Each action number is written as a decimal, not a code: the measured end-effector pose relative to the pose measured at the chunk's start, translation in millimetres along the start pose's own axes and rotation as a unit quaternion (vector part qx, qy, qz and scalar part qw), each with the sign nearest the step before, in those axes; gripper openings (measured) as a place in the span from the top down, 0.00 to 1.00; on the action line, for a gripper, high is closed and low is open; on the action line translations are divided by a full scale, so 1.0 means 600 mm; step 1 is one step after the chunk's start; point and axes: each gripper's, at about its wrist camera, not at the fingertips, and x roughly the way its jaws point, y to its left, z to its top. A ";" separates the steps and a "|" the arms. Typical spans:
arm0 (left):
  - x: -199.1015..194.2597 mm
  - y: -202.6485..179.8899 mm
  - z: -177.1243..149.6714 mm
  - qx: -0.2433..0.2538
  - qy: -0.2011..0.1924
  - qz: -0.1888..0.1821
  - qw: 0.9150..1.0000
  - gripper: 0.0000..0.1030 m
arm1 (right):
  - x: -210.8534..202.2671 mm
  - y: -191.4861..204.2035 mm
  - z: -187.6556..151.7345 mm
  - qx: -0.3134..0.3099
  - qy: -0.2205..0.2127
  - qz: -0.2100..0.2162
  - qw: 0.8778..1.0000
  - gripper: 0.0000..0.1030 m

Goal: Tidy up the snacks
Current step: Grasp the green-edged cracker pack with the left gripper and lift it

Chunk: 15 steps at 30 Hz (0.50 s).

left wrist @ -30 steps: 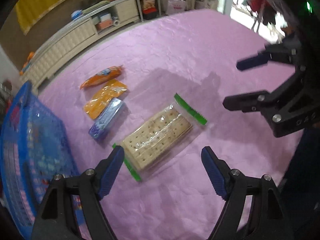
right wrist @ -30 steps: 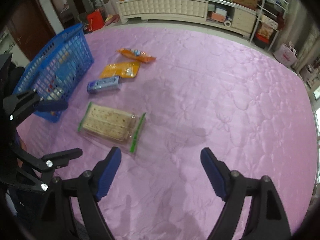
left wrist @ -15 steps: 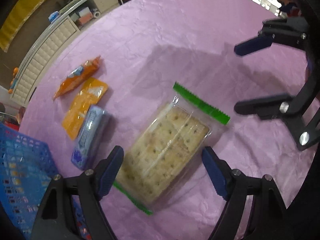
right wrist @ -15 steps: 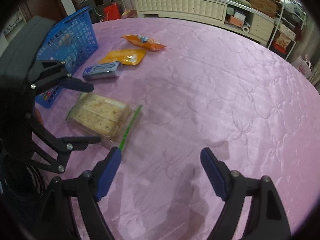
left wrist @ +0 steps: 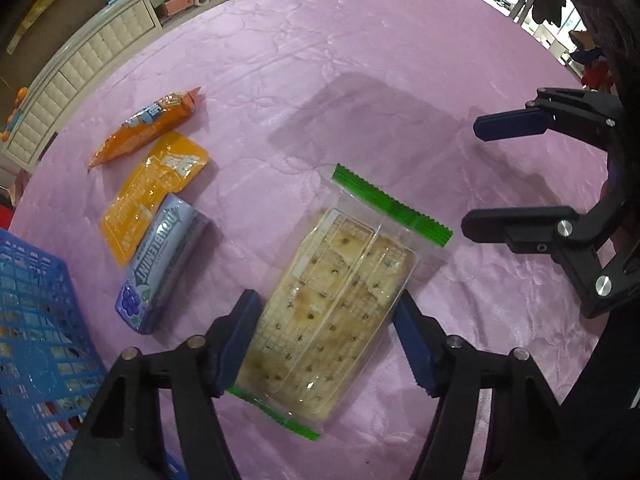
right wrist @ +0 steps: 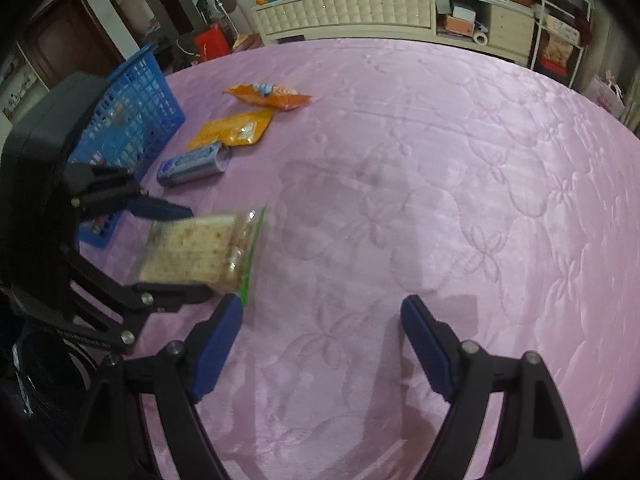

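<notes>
Left hand-held gripper (left wrist: 324, 340) straddles the cracker pack (left wrist: 336, 316), fingers apart; squeeze hard and crackers crack, or slick wrapper slips. Right hand-held gripper (right wrist: 322, 344) hangs open.

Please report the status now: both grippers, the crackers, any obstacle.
Left gripper open, astride cracker pack. Right gripper open, holding nothing. Mint pack close beside.

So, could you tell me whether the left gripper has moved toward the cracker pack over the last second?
Yes. The left gripper has advanced; its jaws now flank the cracker pack, which lies as before beside the mint pack.
</notes>
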 end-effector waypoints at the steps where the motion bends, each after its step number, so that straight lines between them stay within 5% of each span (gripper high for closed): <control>1: -0.002 -0.001 -0.004 -0.002 -0.004 0.001 1.000 0.37 | -0.004 0.004 0.001 0.000 0.000 -0.002 1.000 0.18; 15: -0.174 0.023 -0.032 -0.056 -0.116 0.044 0.991 0.38 | -0.085 0.053 0.057 0.018 -0.036 -0.039 0.998 0.18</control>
